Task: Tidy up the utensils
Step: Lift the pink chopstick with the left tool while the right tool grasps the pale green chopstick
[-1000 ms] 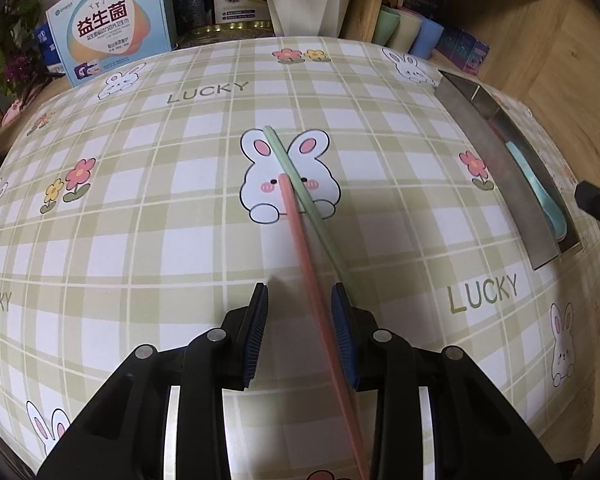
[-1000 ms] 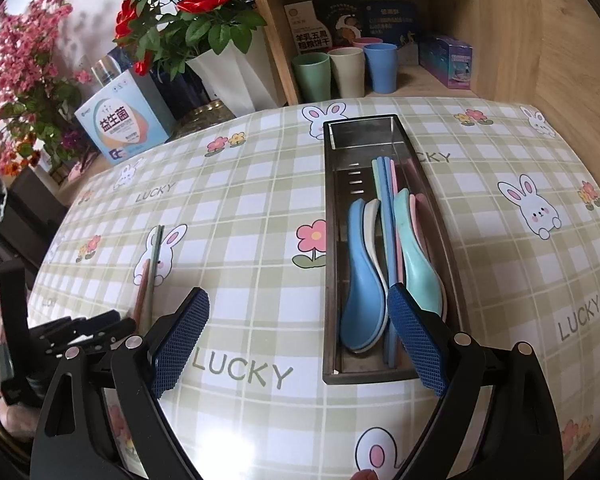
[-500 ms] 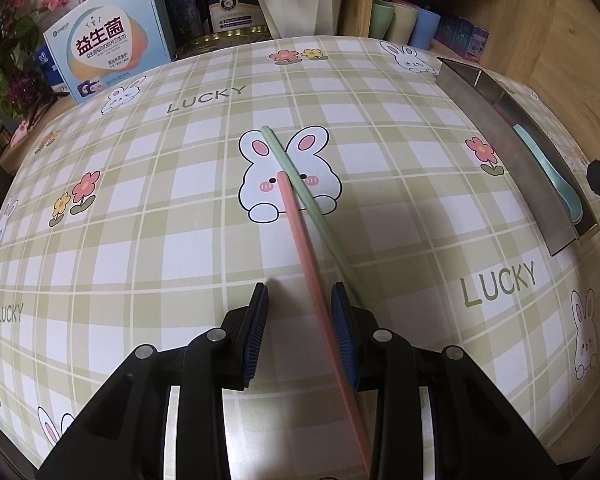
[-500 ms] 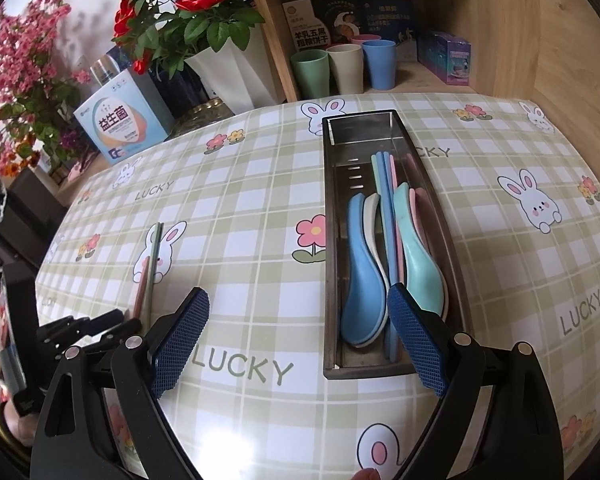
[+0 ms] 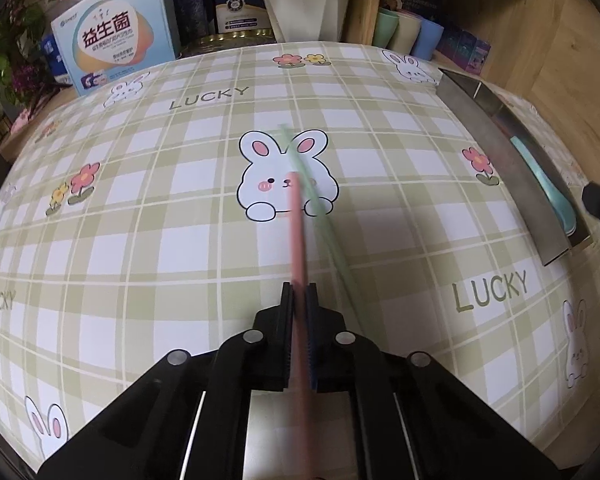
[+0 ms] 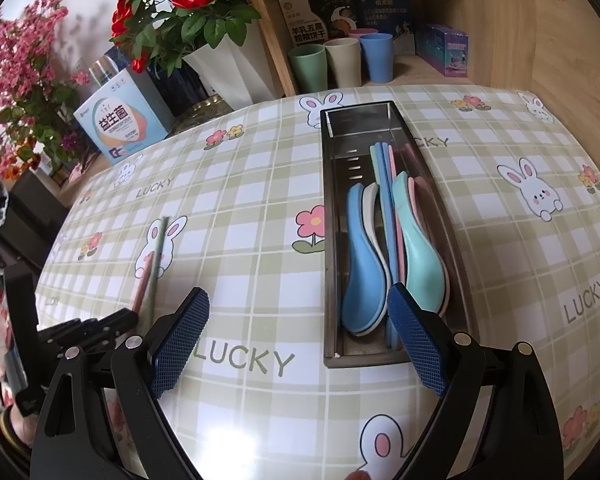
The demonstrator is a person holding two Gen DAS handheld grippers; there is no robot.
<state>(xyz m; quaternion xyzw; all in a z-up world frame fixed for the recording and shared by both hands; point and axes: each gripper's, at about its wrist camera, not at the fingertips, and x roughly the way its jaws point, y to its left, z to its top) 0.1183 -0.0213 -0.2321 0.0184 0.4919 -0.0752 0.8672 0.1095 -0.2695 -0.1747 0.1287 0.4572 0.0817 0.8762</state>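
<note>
Both grippers are built of black plastic. Silver round screws are set along the fingers (image 6: 180, 332), which are faced with blue cross-hatched pads.

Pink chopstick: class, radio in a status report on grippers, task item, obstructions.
Left gripper just closed on pink chopstick. Right gripper open, empty. Green chopstick loose alongside. Path to tray unobstructed.

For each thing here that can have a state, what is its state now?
left gripper: jaws have just closed, shut on the pink chopstick
pink chopstick: gripped between the pads
green chopstick: lying free on the tablecloth
right gripper: open, empty
metal tray: holds spoons and chopsticks
cups: upright on the shelf
</note>
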